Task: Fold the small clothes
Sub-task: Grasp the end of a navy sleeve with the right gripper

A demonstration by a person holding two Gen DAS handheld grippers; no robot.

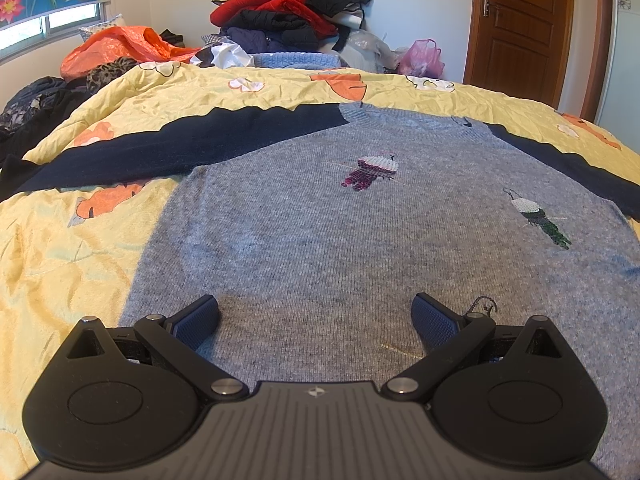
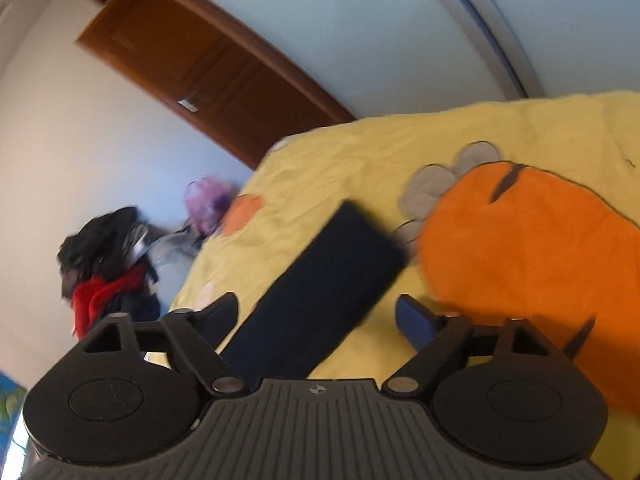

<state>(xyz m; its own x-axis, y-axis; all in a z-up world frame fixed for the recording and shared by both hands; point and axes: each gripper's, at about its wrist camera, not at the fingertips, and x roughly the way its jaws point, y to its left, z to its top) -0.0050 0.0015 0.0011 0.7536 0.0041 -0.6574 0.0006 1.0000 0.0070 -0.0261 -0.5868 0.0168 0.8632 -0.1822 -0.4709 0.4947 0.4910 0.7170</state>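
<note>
A yellow quilt (image 1: 60, 264) with orange flowers covers the bed, a wooden door (image 1: 520, 24) behind. My grey sweater (image 1: 320, 232) with navy sleeves lies flat on it. A heap of clothes (image 1: 288, 12) sits beyond. My left gripper (image 1: 316, 320) hovers spread over the hem, empty. My right gripper (image 2: 316, 316) gapes above one dark sleeve (image 2: 320, 296), untouched.

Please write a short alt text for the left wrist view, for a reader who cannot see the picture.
A grey knitted sweater with dark navy sleeves lies spread flat on a yellow flowered quilt, with the left gripper above its lower part, jaws open and empty. Behind the bed are a pile of clothes and a brown door.
</note>
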